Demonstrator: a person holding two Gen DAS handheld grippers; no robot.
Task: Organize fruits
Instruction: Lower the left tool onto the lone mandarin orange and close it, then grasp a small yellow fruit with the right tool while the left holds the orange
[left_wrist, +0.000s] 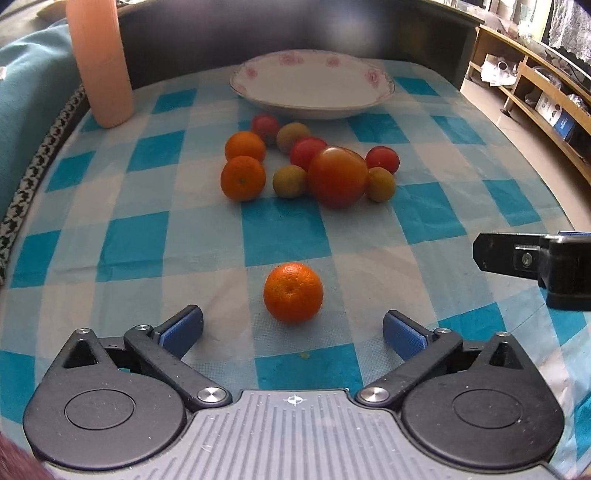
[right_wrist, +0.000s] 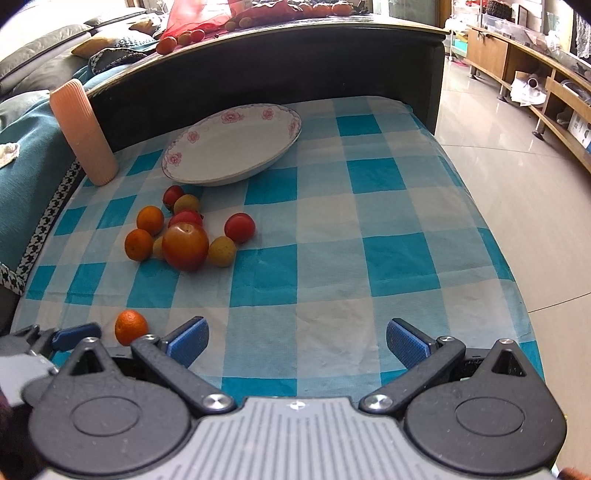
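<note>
Fruits: lone orange (left_wrist: 293, 291) lies loose ahead of left gripper (left_wrist: 293, 332), jaws wide, empty. Right gripper (right_wrist: 297, 341) likewise wide, empty. Risk: a nudged orange rolls away.

Cloth, glaze and peel in front of you

Your checked cloth (right_wrist: 369, 258) looks matt and creased; the flowered dish (right_wrist: 236, 147) is glossy glazed ceramic, the near orange (left_wrist: 293, 291) has dimpled peel, the big tomato (left_wrist: 338, 175) smooth shiny skin.

The cloth (left_wrist: 147, 240) has blue and white checks. The plate (left_wrist: 312, 85) is white with pink flowers on its rim. The near fruit (left_wrist: 293, 291) is orange. The ribbed cup (left_wrist: 99, 62) is peach-pink.
</note>
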